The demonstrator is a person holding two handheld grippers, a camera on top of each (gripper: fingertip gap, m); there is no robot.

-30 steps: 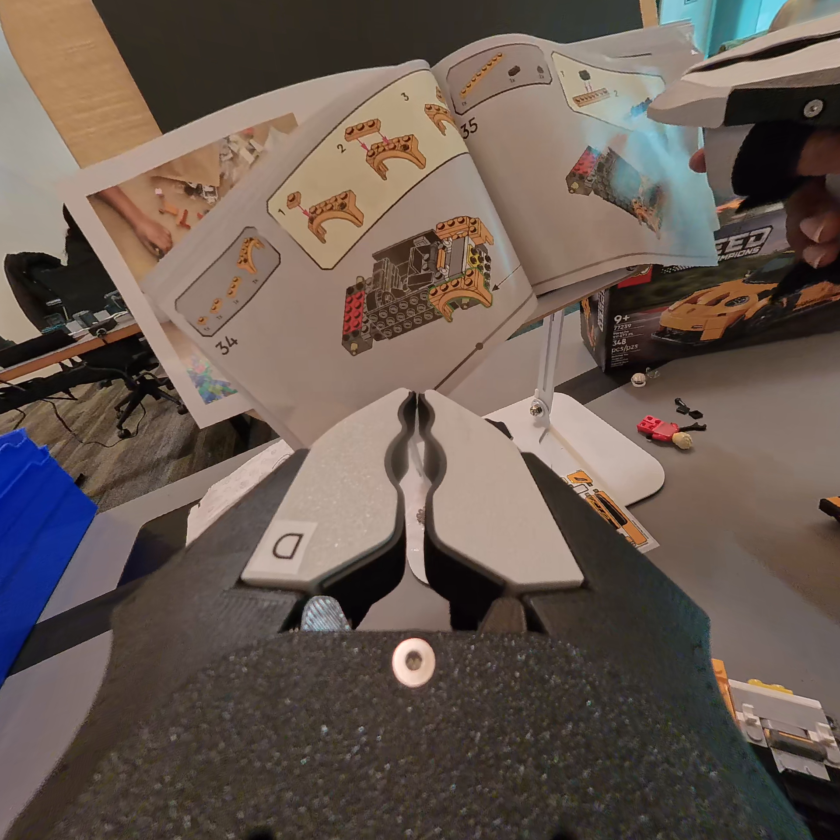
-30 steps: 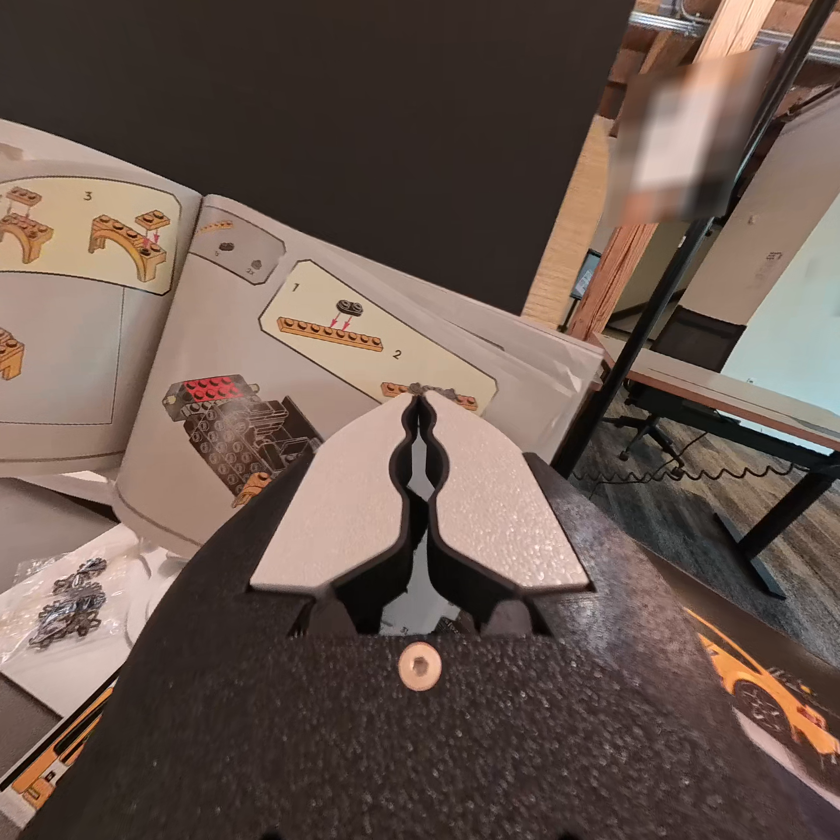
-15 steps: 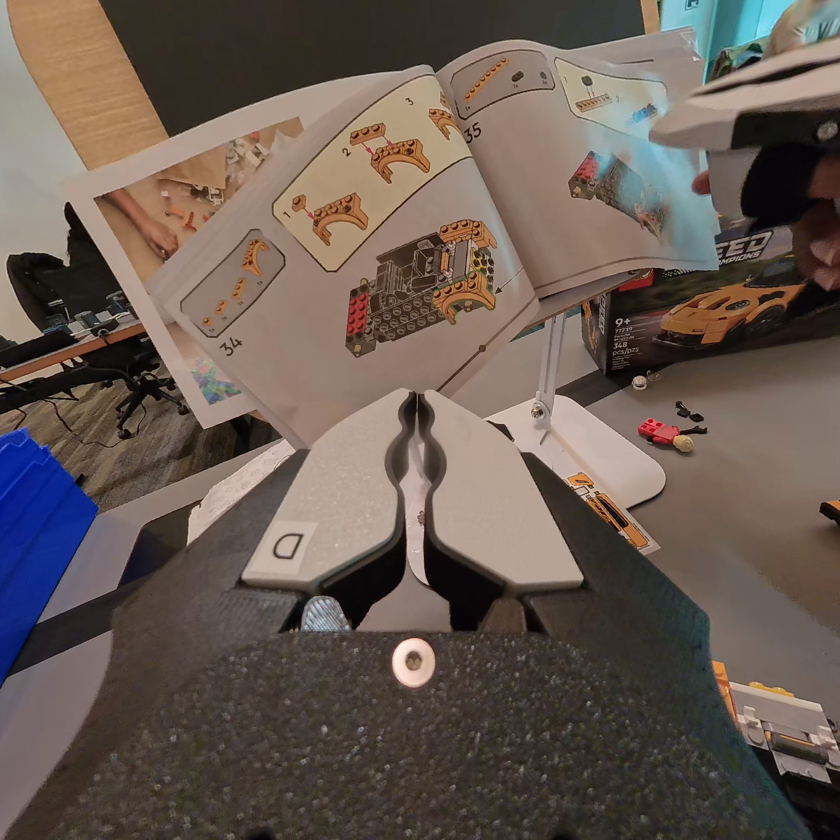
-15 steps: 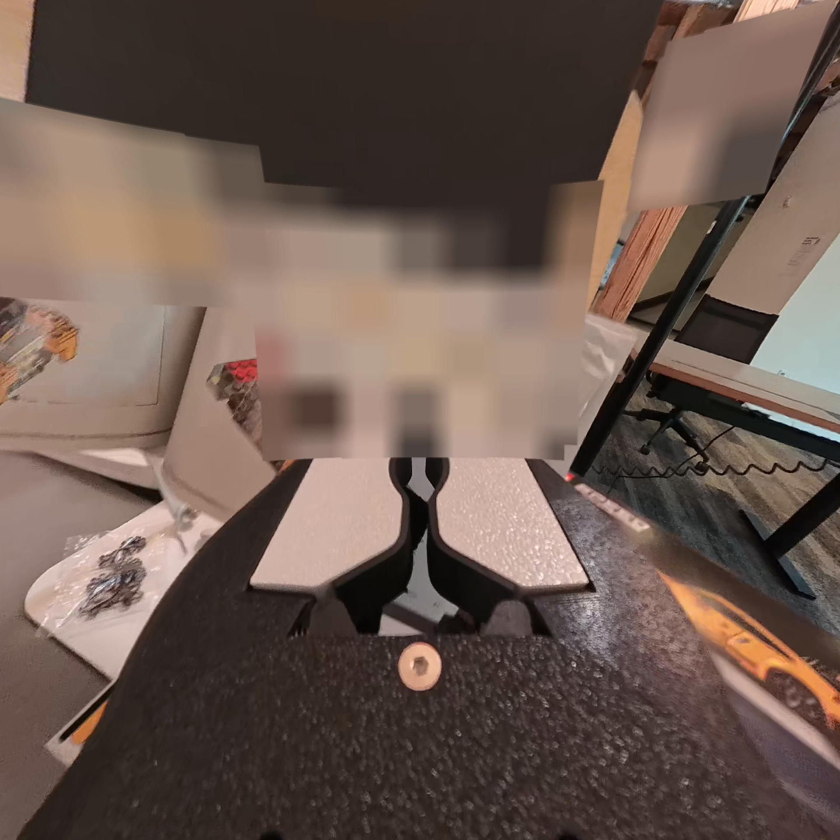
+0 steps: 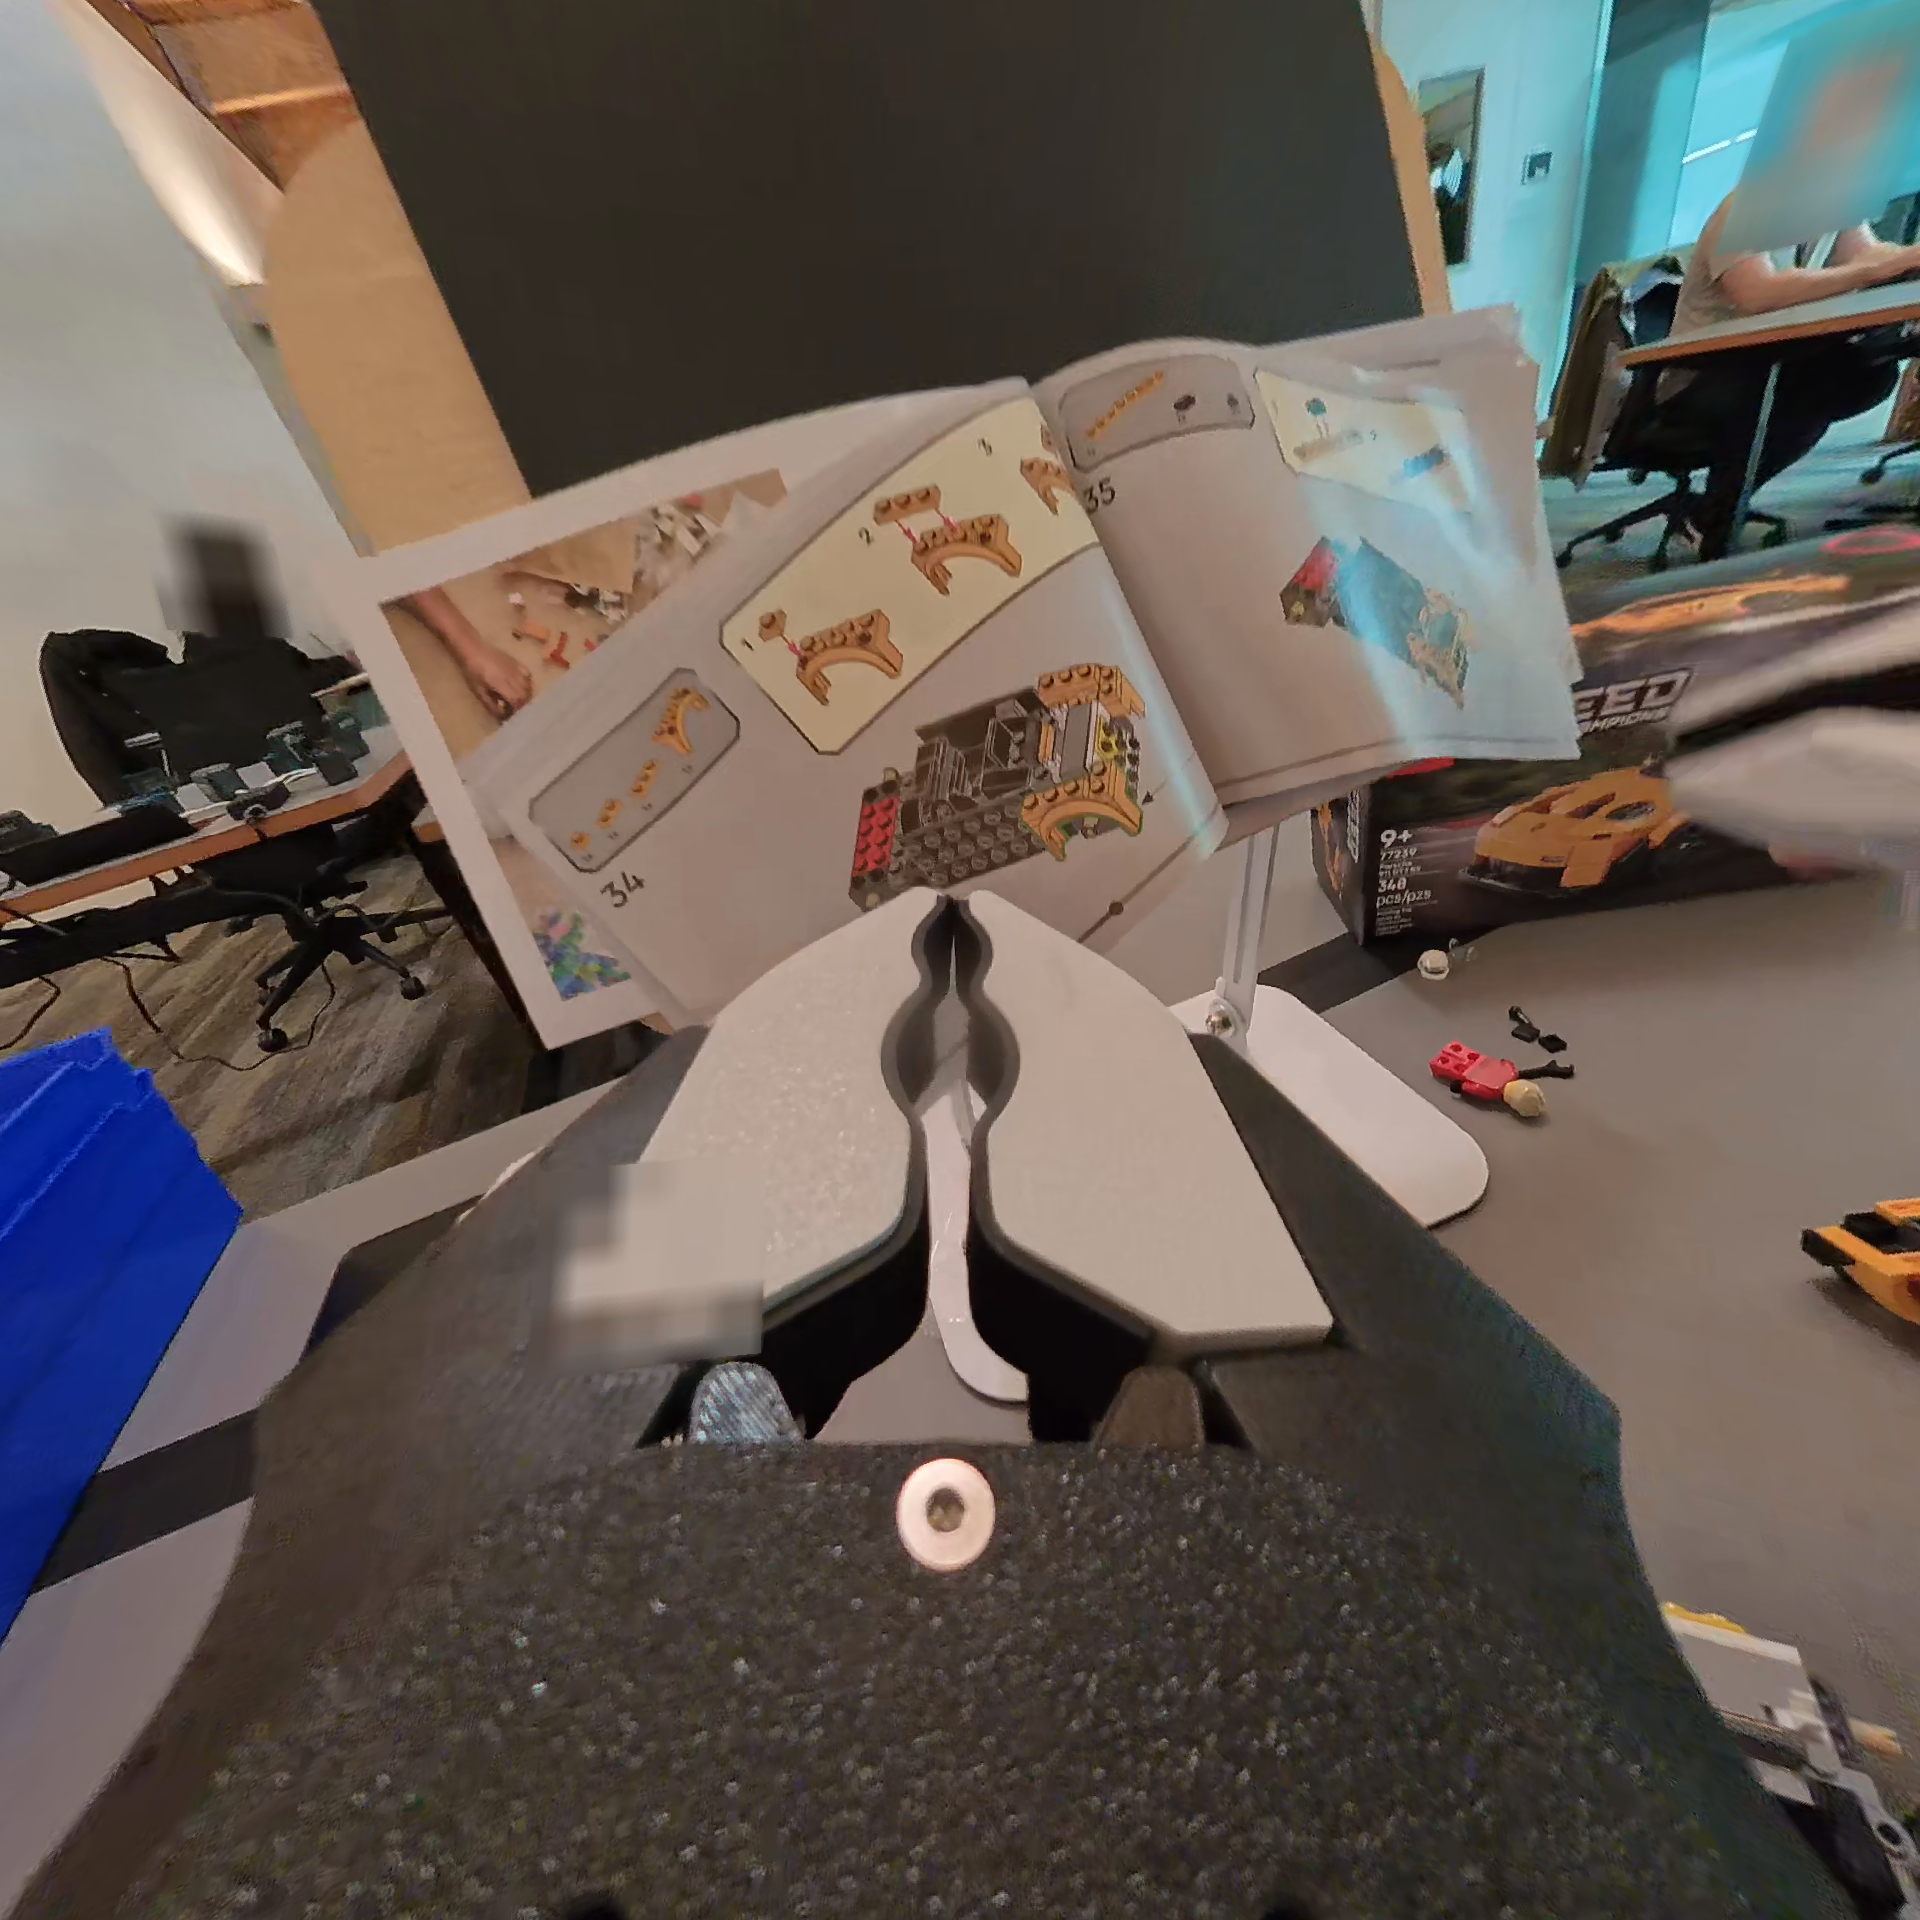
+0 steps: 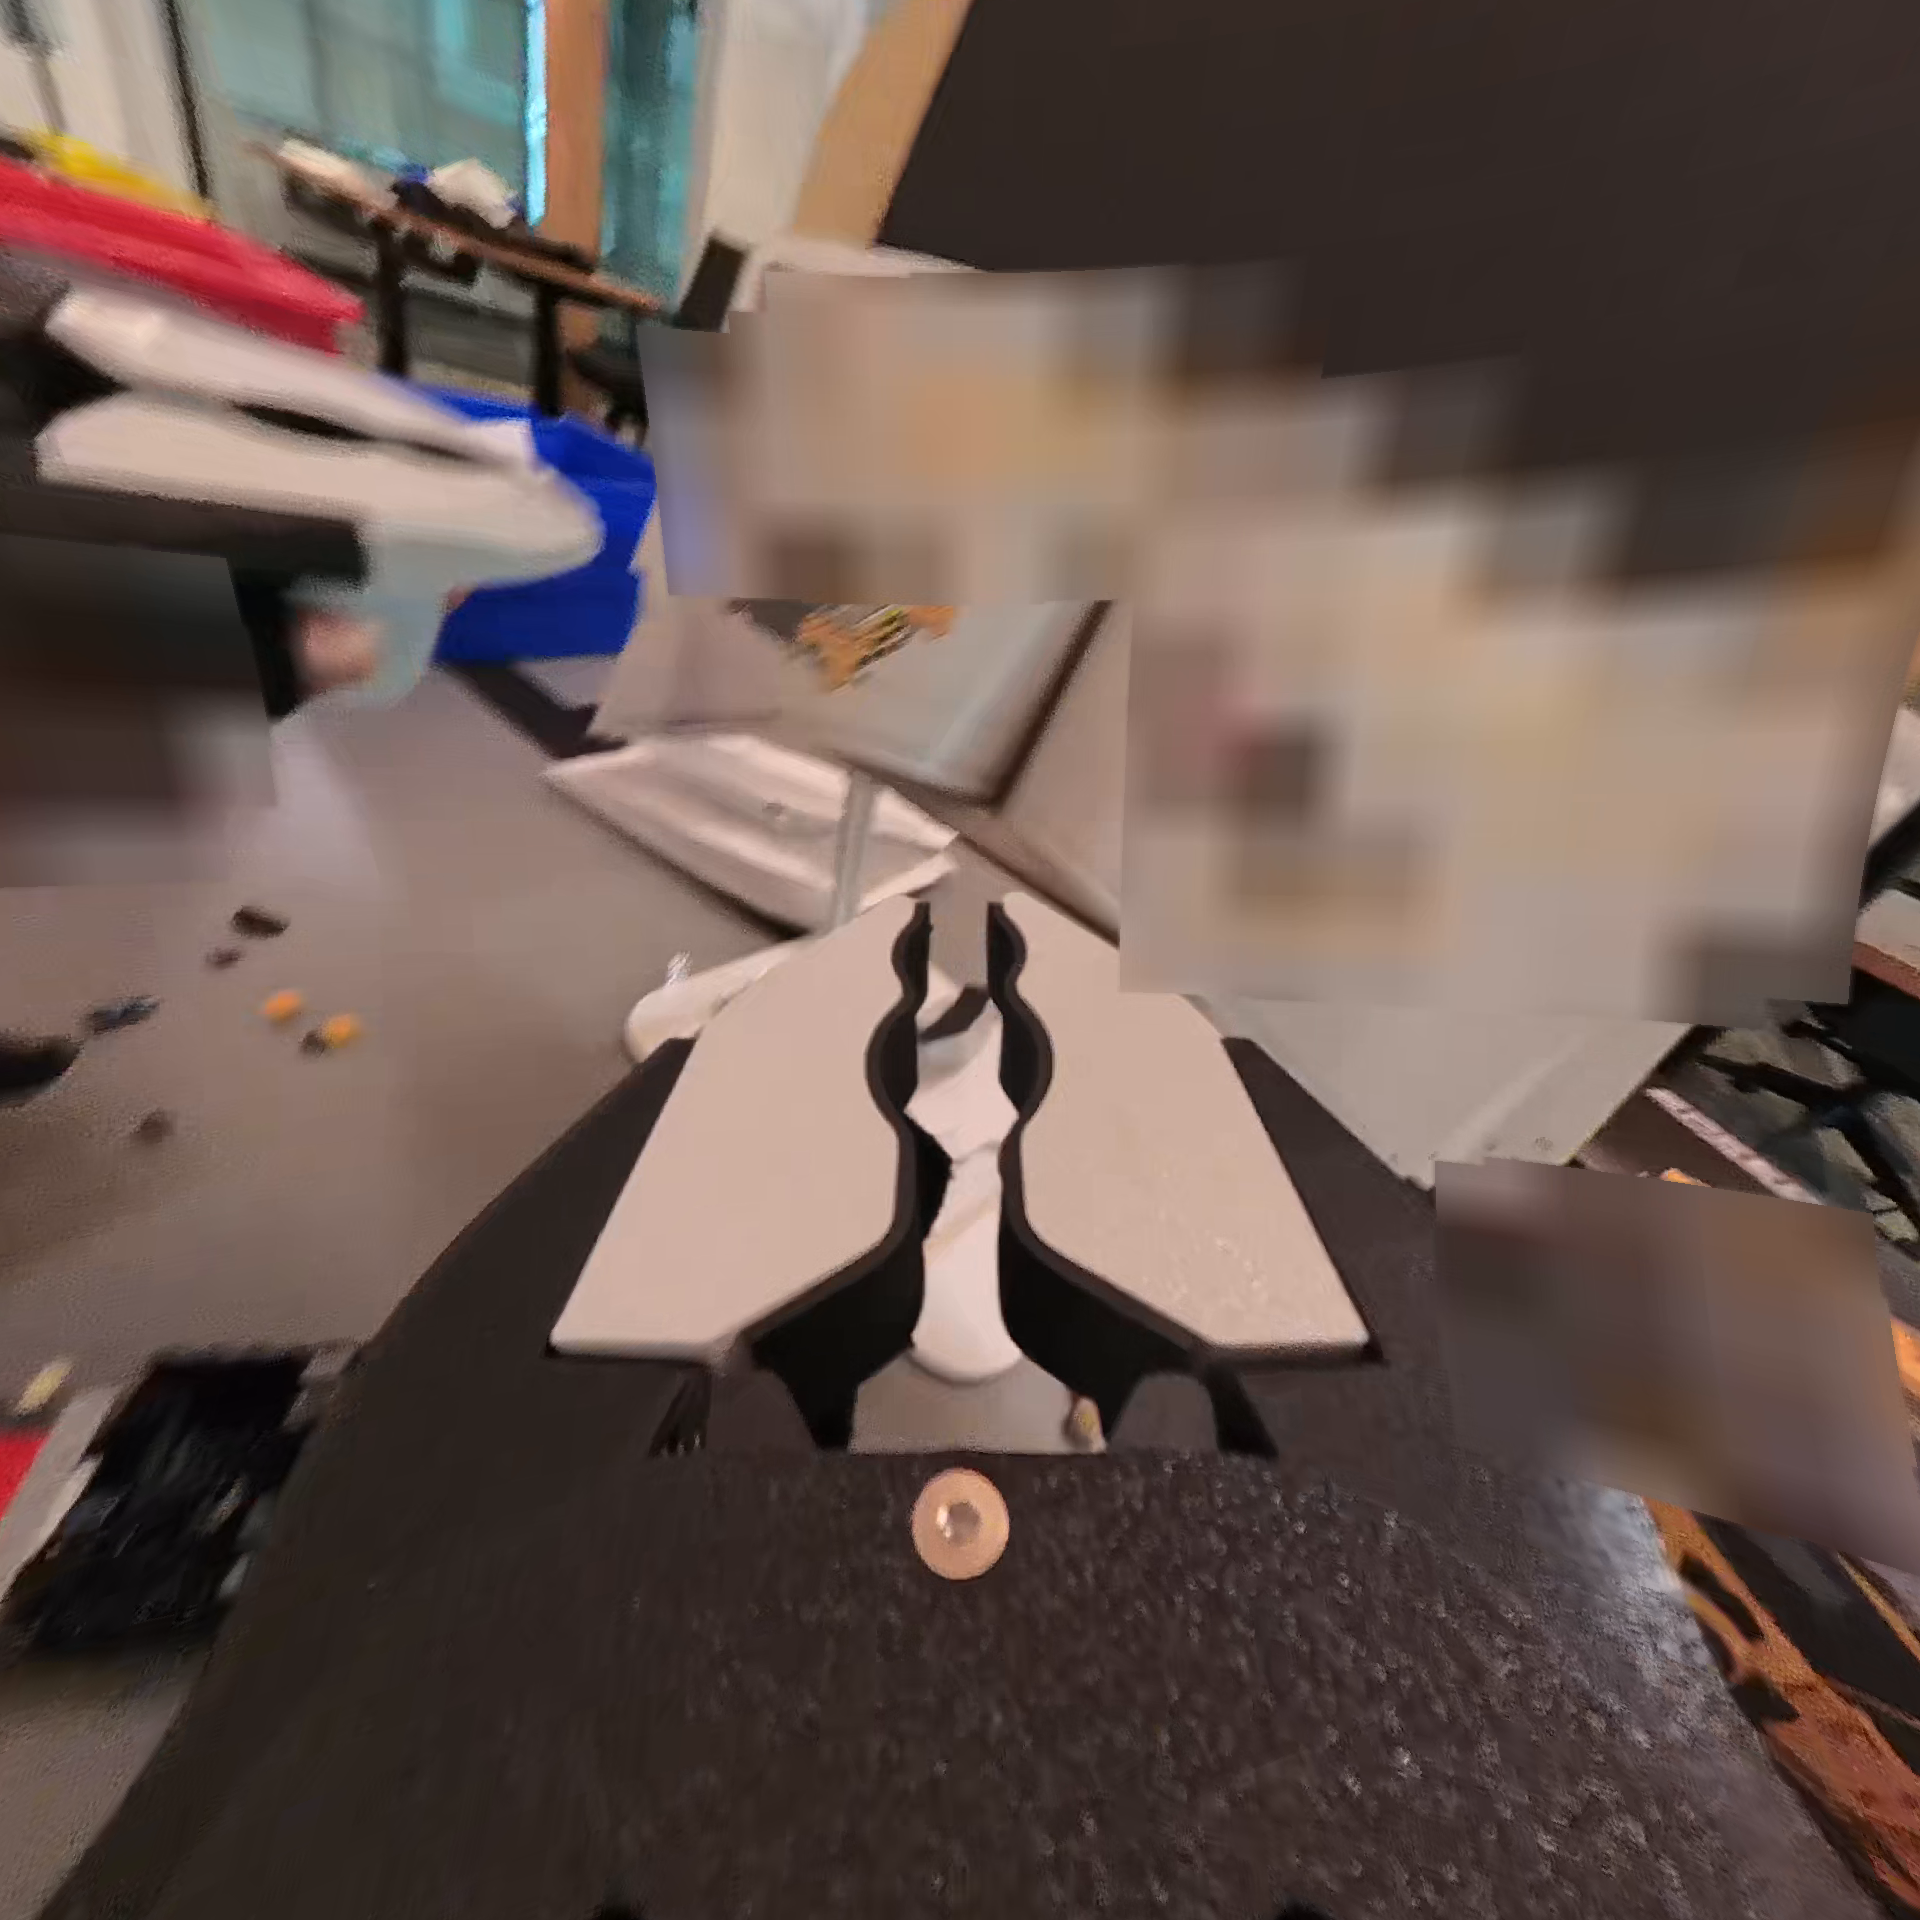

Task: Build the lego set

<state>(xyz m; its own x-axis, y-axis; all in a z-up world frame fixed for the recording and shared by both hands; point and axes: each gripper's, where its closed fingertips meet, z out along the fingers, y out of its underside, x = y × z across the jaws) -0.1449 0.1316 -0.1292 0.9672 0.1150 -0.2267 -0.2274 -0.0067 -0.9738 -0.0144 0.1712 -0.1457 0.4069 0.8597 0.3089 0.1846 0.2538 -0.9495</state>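
Observation:
The open instruction booklet (image 5: pixel 935 675) rests on a white stand (image 5: pixel 1340 1101) straight ahead of my left gripper (image 5: pixel 951 912), which is shut and empty just below the booklet's lower edge. My right gripper (image 6: pixel 956 914) has its jaws a little apart with nothing between them, and points at the stand's post (image 6: pixel 852 852). This view is blurred by motion. The right gripper also shows as a blur at the right edge of the left wrist view (image 5: pixel 1808 769). A partly built grey and black model (image 5: pixel 1808 1745) lies at the bottom right.
The set's box (image 5: pixel 1507 831) stands behind the stand. A red minifigure part (image 5: pixel 1475 1075) and an orange piece (image 5: pixel 1870 1252) lie on the grey table. A blue bin (image 5: pixel 83 1247) is at the left. Small loose pieces (image 6: pixel 281 1003) lie scattered on the table. The tips of one gripper are about 15 cm away from the tips of the other.
My right gripper has swung left and down, away from the booklet's right page, and its jaws have parted slightly. My left gripper has stayed shut and drawn back a little.

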